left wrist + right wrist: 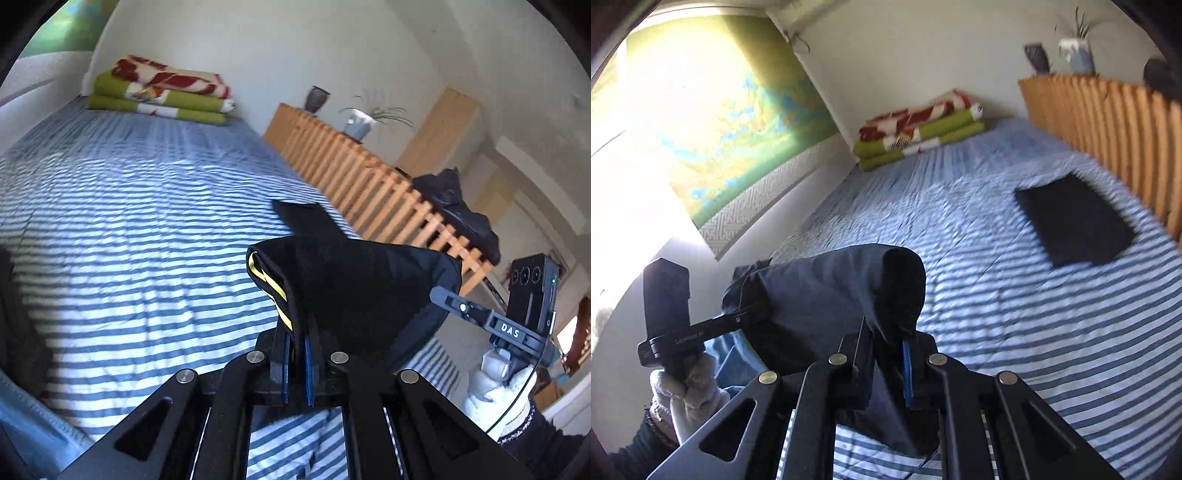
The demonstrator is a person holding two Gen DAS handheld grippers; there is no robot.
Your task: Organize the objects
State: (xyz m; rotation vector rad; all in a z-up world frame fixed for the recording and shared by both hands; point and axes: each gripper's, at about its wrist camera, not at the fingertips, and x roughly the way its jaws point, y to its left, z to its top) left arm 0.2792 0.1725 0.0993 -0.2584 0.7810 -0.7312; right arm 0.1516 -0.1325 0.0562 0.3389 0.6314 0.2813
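A black garment with yellow trim [354, 291] is stretched between both grippers above the striped bed. My left gripper [296, 354] is shut on its yellow-trimmed edge. My right gripper [886, 350] is shut on the other end of the same garment [834, 291]; in the left wrist view the right gripper [448, 299] shows at the garment's far right corner. In the right wrist view the left gripper [738, 319] shows at the garment's left end. A folded black garment [1075, 221] lies flat on the bed near the wooden rail.
The blue-and-white striped bed [129, 206] spreads below. Folded green and red blankets [162, 92] sit at its far end by the wall. A wooden slatted rail [369, 173] runs along the right side, with pots [358, 123] and a dark bag [458, 206] on it. Denim fabric [22, 413] lies at the lower left.
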